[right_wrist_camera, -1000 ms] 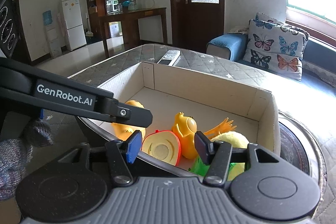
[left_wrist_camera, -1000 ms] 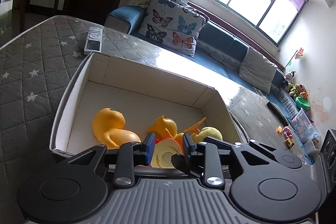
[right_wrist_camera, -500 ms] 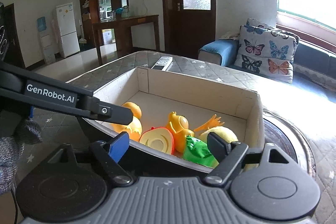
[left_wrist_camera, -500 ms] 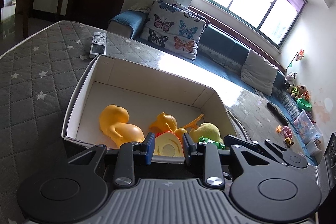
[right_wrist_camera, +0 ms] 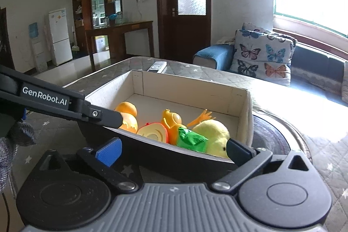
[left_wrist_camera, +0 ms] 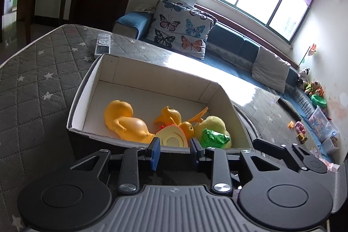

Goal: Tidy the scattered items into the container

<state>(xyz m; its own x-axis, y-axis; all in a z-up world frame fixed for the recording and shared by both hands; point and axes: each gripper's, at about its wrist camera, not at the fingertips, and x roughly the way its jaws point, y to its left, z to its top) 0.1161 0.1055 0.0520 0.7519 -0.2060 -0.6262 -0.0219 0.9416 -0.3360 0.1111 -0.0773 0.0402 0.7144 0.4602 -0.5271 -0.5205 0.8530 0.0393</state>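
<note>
A white cardboard box [left_wrist_camera: 152, 73] [right_wrist_camera: 191, 84] sits on a grey quilted table. It holds an orange duck [left_wrist_camera: 124, 121] [right_wrist_camera: 127, 114], an orange toy figure [left_wrist_camera: 171, 117] [right_wrist_camera: 173, 121], a round yellow-and-red toy [left_wrist_camera: 173, 139] [right_wrist_camera: 153, 134], a yellow plush [left_wrist_camera: 213, 123] [right_wrist_camera: 212, 134] and a green crinkled packet [left_wrist_camera: 212, 137] [right_wrist_camera: 191, 140]. My left gripper [left_wrist_camera: 175, 151] is open a little and empty, just short of the box's near wall. My right gripper [right_wrist_camera: 171, 149] is wide open and empty at the near wall. The left gripper's arm [right_wrist_camera: 54, 99] crosses the right wrist view.
A remote control [left_wrist_camera: 102, 45] [right_wrist_camera: 157, 66] lies on the table beyond the box. A sofa with a butterfly cushion [left_wrist_camera: 180, 29] [right_wrist_camera: 264, 58] stands behind. A round dark object [right_wrist_camera: 274, 134] sits beside the box's right wall. Toys [left_wrist_camera: 313, 88] lie along the far right.
Both grippers have drawn back from the box. The right gripper opened wide and the green packet now lies in the box. The left gripper's jaws opened a little wider.
</note>
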